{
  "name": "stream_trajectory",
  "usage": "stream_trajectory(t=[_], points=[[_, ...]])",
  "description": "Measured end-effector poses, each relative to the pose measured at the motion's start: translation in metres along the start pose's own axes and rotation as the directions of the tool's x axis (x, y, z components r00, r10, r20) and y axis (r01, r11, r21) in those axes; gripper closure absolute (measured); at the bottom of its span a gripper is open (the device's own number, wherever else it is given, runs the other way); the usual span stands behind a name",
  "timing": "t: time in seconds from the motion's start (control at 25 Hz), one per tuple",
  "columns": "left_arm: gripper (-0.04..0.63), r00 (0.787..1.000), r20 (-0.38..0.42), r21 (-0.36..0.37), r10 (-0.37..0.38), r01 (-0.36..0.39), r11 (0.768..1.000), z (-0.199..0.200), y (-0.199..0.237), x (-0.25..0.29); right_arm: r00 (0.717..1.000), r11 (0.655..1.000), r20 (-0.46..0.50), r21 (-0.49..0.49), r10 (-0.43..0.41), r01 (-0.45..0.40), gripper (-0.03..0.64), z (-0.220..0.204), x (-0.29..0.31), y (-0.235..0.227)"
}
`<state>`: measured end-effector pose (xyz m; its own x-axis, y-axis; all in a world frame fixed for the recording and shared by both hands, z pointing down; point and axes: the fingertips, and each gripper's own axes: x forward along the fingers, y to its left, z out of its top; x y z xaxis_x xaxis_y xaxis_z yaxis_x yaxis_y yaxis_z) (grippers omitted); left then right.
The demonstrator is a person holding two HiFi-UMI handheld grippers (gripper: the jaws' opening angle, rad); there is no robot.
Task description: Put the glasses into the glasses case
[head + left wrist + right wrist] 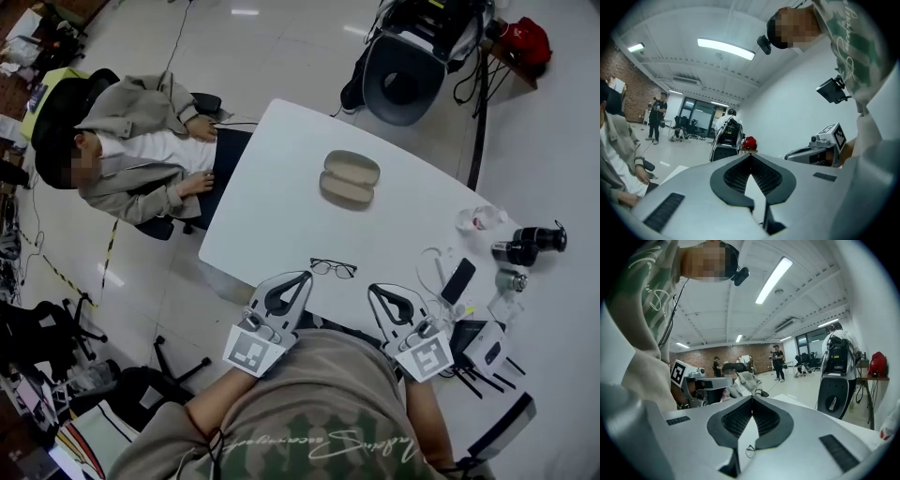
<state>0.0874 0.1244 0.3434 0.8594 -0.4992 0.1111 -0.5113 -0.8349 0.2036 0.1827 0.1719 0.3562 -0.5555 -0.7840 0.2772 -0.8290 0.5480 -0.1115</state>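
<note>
An open tan glasses case (350, 176) lies on the white table (281, 197), toward its far side. Thin black-framed glasses (334, 268) rest near the table's front edge. My left gripper (307, 276) is just left of the glasses, jaws shut and empty. My right gripper (373, 288) is just right of them, also shut and empty. In the left gripper view the left gripper (750, 155) has its jaw tips together, with the right gripper (820, 150) beside it. In the right gripper view the right gripper (752, 398) is shut, and part of the glasses (749, 451) shows below the pads.
At the table's right end lie a black phone (457, 279), white cables (436, 267), a clear cup (478, 219), black cylinders (525, 246) and small boxes (483, 342). A person (131, 155) sits at the table's left edge. A chair with gear (405, 75) stands beyond.
</note>
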Motion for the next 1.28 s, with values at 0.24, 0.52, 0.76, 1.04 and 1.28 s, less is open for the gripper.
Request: stream_trajectory(t=[0.24, 0.52, 0.76, 1.04, 1.28], points=[[0.589, 0.999, -0.010, -0.008, -0.044, 0.044, 0.999, -0.005, 0.008, 0.004, 0.990, 1.000, -0.139, 0.003, 0.023, -0.023, 0.617, -0.026, 0.016, 0.002], [0.589, 0.999, -0.008, -0.042, -0.033, 0.033, 0.999, -0.008, 0.025, 0.001, 0.938, 0.997, -0.343, -0.044, 0.046, -0.065, 0.568, -0.060, 0.039, 0.004], [0.589, 1.000, 0.001, -0.065, -0.028, 0.028, 0.997, -0.007, 0.036, -0.007, 0.900, 0.987, -0.429, -0.096, 0.075, -0.128, 0.565, -0.076, 0.059, 0.015], [0.589, 1.000, -0.005, -0.081, 0.004, -0.004, 0.997, -0.011, 0.048, -0.014, 0.841, 0.960, -0.533, -0.175, 0.095, -0.219, 0.565, -0.100, 0.074, 0.019], [0.589, 0.999, -0.007, -0.082, 0.037, -0.037, 0.996, -0.014, 0.058, -0.021, 0.787, 0.941, -0.610, -0.207, 0.091, -0.269, 0.565, -0.119, 0.080, 0.018]])
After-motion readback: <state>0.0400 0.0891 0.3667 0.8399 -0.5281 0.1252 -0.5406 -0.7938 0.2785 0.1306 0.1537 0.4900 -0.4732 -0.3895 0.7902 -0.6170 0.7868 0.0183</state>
